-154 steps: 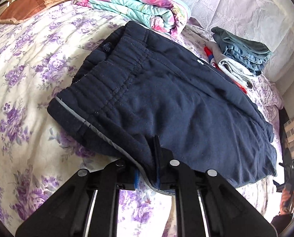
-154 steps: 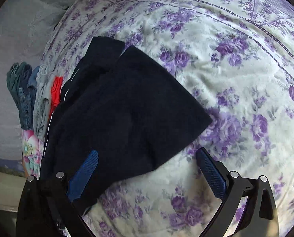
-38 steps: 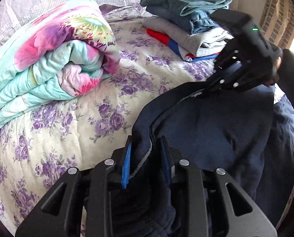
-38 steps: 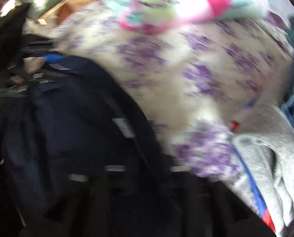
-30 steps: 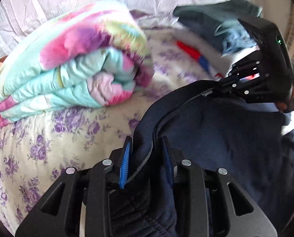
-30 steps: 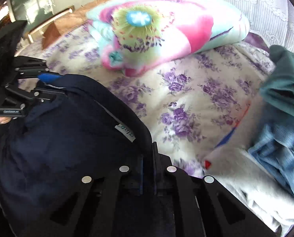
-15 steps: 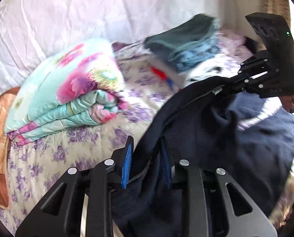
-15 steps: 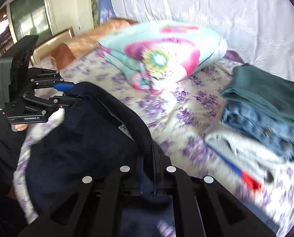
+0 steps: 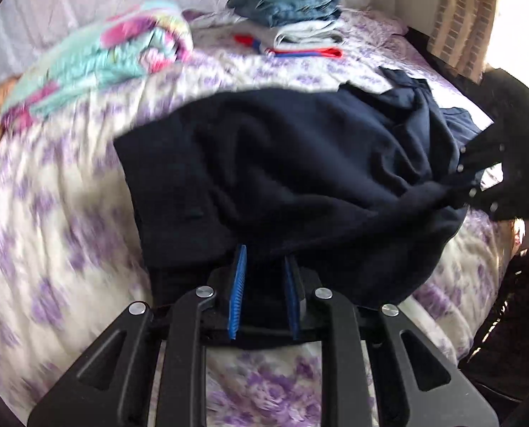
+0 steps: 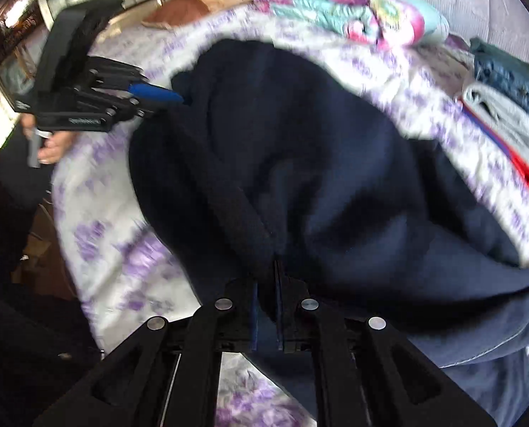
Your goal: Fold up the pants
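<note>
Bunching pants [image 9: 300, 163] between both grippers' fingers [image 9: 236, 299]

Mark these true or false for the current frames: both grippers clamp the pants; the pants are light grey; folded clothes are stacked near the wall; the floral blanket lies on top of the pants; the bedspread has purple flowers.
1. Both the left gripper and right gripper are shut on the navy pants. True.
2. The pants are light grey. False: they are dark navy.
3. A stack of folded clothes sits near the wall. True.
4. The floral blanket lies on the pants. False: it sits apart, beyond them.
5. The bedspread has purple flowers. True.
</note>
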`<state>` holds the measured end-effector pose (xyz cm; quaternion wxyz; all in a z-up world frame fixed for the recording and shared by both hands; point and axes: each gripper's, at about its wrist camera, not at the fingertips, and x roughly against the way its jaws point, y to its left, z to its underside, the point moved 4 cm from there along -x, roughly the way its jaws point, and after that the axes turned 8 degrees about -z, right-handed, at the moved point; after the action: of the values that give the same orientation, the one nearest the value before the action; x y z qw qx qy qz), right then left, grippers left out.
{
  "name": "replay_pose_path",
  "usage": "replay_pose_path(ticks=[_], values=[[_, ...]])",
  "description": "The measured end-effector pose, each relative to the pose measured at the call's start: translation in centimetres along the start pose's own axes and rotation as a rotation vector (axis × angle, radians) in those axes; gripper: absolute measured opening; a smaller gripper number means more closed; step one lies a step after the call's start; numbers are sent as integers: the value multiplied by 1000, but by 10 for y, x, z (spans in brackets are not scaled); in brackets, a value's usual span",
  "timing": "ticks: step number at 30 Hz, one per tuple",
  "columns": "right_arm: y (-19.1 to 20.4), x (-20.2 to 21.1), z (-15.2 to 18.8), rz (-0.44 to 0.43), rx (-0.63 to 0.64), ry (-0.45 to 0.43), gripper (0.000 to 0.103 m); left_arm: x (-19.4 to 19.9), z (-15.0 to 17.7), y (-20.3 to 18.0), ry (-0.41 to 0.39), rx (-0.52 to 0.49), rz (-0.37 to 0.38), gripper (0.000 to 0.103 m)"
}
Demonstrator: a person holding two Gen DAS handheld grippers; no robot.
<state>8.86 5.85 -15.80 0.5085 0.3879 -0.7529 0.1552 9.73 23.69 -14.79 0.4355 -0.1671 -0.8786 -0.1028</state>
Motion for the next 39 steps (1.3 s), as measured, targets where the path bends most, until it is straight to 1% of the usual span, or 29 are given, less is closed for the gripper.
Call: replay_pose_path(ticks=[3,5,8,10,11,12,13,14,15,16,17,18,19,20,21,22,25,26,27,28,29,30,32,35,36,38,39], values=[[-4,4,1,-23,-44,-40,9,13,6,2,-25,36,7,19],[-5,10,1,-39,-68,-64,9,19,12,5,-29,51,-4,19],[1,15,6,-43,-52,-95,9,29,22,12,-34,88,-18,20],[9,20,10,-60,-35,-104,9,44,23,15,-64,108,-32,20],[12,21,12,-69,-25,-101,9,49,22,15,-80,108,-36,24],[14,20,14,-67,-16,-97,9,55,22,12,-101,100,-28,35],[11,19,14,-63,-13,-93,9,58,21,8,-116,89,-19,42],[10,18,15,-64,-15,-88,9,58,19,5,-120,81,-19,57],[11,19,16,-68,-20,-87,9,54,16,1,-109,77,-20,62],[10,19,17,-71,-24,-90,9,48,14,-1,-88,79,-15,62],[11,20,18,-70,-23,-93,9,40,11,-2,-57,99,7,62],[12,21,18,-62,-14,-97,9,36,9,-1,-38,130,48,63],[14,21,18,-50,-3,-99,9,30,7,1,-12,185,122,63],[15,19,19,-40,6,-102,9,22,6,5,29,258,209,68],[15,18,19,-34,10,-105,9,17,6,8,56,315,239,71],[14,17,18,-31,10,-109,9,11,6,11,73,370,254,71],[13,16,18,-41,0,-117,10,4,2,20,78,510,282,71],[12,16,18,-44,-3,-119,10,0,-2,26,68,569,280,70],[11,16,18,-46,-6,-122,10,-4,-3,31,71,606,268,60],[12,17,18,-48,-7,-127,10,-13,-5,36,96,659,251,52],[12,17,19,-47,-4,-132,10,-19,-5,40,113,697,227,37],[13,19,19,-48,-5,-137,10,-21,-4,42,110,719,222,26],[13,22,19,-54,-12,-145,10,-19,-4,43,85,763,258,16],[13,32,20,-80,-26,-155,10,10,4,34,8,769,211,14],[14,35,22,-89,-27,-155,10,19,10,34,-9,775,209,14],[15,38,25,-98,-19,-153,10,32,21,28,-33,788,207,14],[15,36,27,-95,-14,-145,11,34,27,27,-28,793,207,14]])
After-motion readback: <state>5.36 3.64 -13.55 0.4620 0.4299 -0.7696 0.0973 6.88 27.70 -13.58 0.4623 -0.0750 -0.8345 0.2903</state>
